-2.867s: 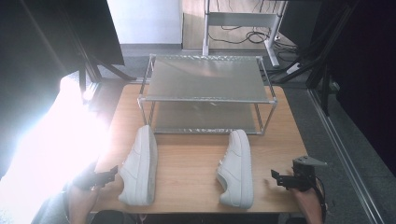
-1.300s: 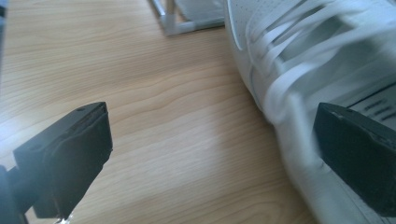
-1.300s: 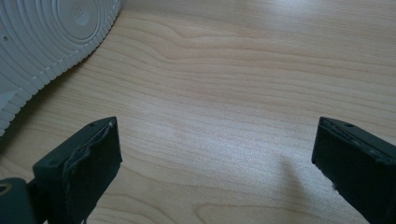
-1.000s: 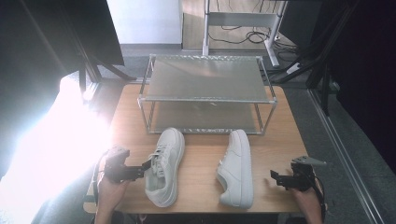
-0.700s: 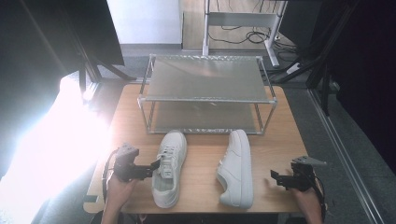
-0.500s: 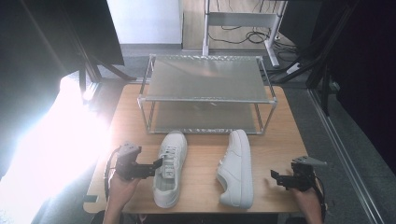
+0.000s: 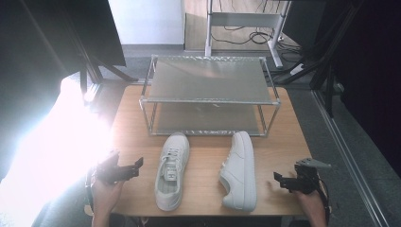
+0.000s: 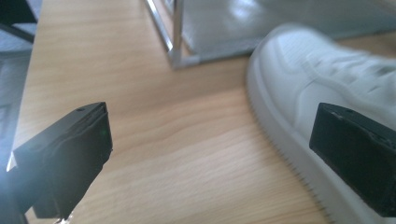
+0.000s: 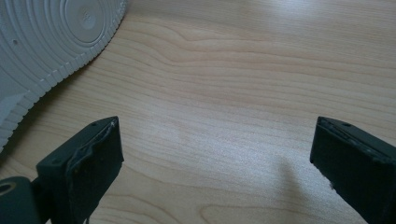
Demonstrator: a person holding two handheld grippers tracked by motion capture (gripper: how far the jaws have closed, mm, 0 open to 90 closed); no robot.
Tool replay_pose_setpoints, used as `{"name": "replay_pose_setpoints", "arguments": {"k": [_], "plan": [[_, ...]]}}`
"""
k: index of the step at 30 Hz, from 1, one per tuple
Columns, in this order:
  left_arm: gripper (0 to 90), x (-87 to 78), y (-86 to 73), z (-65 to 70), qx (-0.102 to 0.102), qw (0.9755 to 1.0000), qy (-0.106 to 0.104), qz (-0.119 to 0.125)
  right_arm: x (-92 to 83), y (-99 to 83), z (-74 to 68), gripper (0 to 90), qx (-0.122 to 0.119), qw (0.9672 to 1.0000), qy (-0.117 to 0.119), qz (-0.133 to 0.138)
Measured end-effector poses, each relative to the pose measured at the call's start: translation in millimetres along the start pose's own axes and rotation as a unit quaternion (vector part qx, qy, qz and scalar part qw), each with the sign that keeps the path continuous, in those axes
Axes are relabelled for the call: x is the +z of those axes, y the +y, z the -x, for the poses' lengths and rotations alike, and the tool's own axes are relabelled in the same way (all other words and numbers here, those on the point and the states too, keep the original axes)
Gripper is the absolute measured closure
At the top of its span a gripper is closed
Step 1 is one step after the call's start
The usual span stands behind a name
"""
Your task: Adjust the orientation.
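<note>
Now two white sneakers lie on the wooden table (image 7: 203, 156) before a two-tier metal shoe rack (image 7: 208, 94), left sneaker (image 7: 171, 170) upright, right sneaker (image 7: 240, 171) tipped sideways, both grippers' fingers released, left gripper (image 7: 135, 166) and right gripper (image 7: 280, 179) flanking them, likely poised for shelving.

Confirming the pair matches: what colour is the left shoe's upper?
White, like the right shoe; the left shoe shows best in the high view.
</note>
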State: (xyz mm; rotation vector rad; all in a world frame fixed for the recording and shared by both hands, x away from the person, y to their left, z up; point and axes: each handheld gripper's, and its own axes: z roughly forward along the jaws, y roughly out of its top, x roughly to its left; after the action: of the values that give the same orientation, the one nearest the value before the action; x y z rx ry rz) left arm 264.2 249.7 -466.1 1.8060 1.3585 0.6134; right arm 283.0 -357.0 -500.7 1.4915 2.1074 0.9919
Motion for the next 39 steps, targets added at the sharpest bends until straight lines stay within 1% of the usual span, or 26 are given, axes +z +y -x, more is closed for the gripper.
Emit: {"name": "replay_pose_setpoints", "arguments": {"k": [1, 5, 7, 8, 15, 16, 19, 22, 24, 25, 28, 29, 30, 35, 39], "plan": [[0.0, 2.5, -2.2, -0.1, 0.003, 1.0000, 0.003, -0.008, -0.1, 0.1, -0.4, 2.2, -0.002, 1.0000, 0.002, -0.001], [0.0, 11.1, -8.0, 1.9, 0.008, 0.9997, 0.001, -0.025, -1.0, 1.2, -2.5, 2.1, -0.008, 1.0000, 0.003, 0.001], [0.0, 12.6, -9.0, 2.4, 0.007, 0.9996, 0.000, -0.027, -1.3, 1.7, -3.3, 1.9, -0.008, 1.0000, 0.003, 0.003], [0.0, 14.6, -10.2, 3.1, 0.004, 0.9996, -0.004, -0.029, -2.6, 2.9, -4.5, 1.5, -0.010, 0.9999, 0.003, 0.005], [0.0, 19.6, -13.6, 1.3, 0.000, 0.9992, 0.000, -0.040, -8.0, 8.6, -11.4, 0.0, -0.018, 0.9997, 0.006, 0.014], [0.0, 20.1, -14.2, 0.9, 0.001, 0.9991, 0.002, -0.043, -9.8, 11.6, -14.9, 0.0, -0.023, 0.9996, 0.012, 0.014], [0.0, 20.7, -14.7, 0.4, 0.001, 0.9990, 0.003, -0.045, -12.7, 16.4, -19.6, 0.0, -0.030, 0.9993, 0.016, 0.016], [0.0, 21.2, -14.6, 1.3, 0.003, 0.9990, 0.005, -0.045, -16.7, 22.9, -25.6, 0.0, -0.034, 0.9989, 0.019, 0.027], [0.0, 21.4, -14.6, 1.7, 0.003, 0.9990, 0.005, -0.045, -17.4, 24.7, -27.3, 0.0, -0.035, 0.9988, 0.019, 0.029], [0.0, 21.6, -14.6, 2.2, 0.004, 0.9989, 0.006, -0.046, -19.8, 31.2, -33.4, 0.0, -0.042, 0.9983, 0.019, 0.034], [0.0, 22.3, -15.0, 2.4, 0.005, 0.9987, 0.009, -0.049, -22.0, 37.7, -39.9, 0.0, -0.051, 0.9977, 0.023, 0.039], [0.0, 22.3, -15.0, 2.4, 0.005, 0.9987, 0.009, -0.049, -22.0, 37.7, -39.9, 0.0, -0.051, 0.9977, 0.023, 0.039], [0.0, 22.9, -15.3, 2.3, 0.005, 0.9985, 0.011, -0.053, -24.2, 43.9, -46.6, 0.0, -0.062, 0.9968, 0.025, 0.043], [0.0, 23.3, -15.4, 3.5, 0.006, 0.9985, 0.009, -0.054, -27.3, 58.8, -64.8, 0.0, -0.081, 0.9946, 0.042, 0.049], [0.0, 23.6, -15.2, 4.7, 0.008, 0.9984, 0.009, -0.055, -22.9, 68.7, -81.0, 0.0, -0.091, 0.9929, 0.059, 0.048]]}}
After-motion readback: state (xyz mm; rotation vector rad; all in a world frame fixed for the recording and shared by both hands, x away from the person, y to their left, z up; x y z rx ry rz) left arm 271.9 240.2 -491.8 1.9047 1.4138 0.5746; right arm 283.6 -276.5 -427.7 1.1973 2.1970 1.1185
